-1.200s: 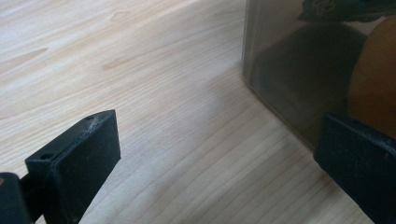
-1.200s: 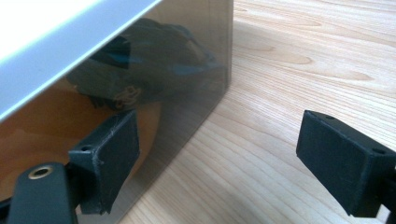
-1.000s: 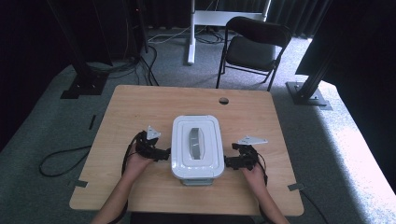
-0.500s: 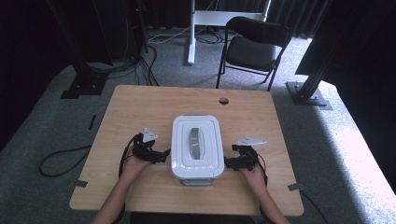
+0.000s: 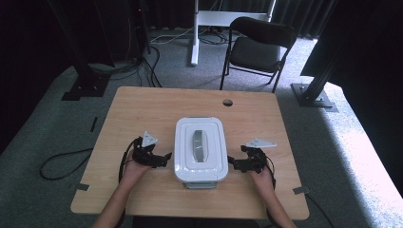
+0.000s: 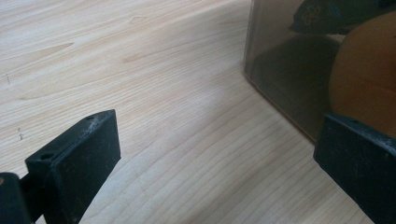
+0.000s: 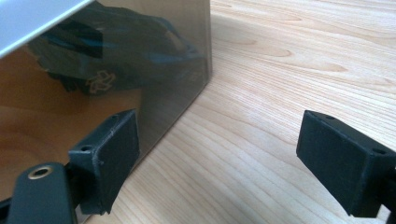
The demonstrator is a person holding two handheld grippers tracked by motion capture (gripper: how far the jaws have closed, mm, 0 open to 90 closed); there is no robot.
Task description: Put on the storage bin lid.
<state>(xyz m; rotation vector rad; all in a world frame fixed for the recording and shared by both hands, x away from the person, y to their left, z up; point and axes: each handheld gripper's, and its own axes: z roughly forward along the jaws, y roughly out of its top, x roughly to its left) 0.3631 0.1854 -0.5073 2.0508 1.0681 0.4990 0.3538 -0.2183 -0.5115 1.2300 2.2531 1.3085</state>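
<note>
A clear box with a white lid and a grey handle stands mid-table. My left gripper sits just left of the box and my right gripper just right of it, both pointing at its sides. In the left gripper view the left gripper is open over bare wood, with the box's smoky wall close ahead on the right and an orange round thing behind it. In the right gripper view the right gripper is open, its left jaw beside the box wall. A dark item shows inside.
The wooden table has a cable hole near its far edge. Beyond the table stand a black folding chair and a white stand. Cables trail over the carpet at left.
My left gripper has crept slightly toward the near edge beside the box. The right gripper and the box have hardly moved.
</note>
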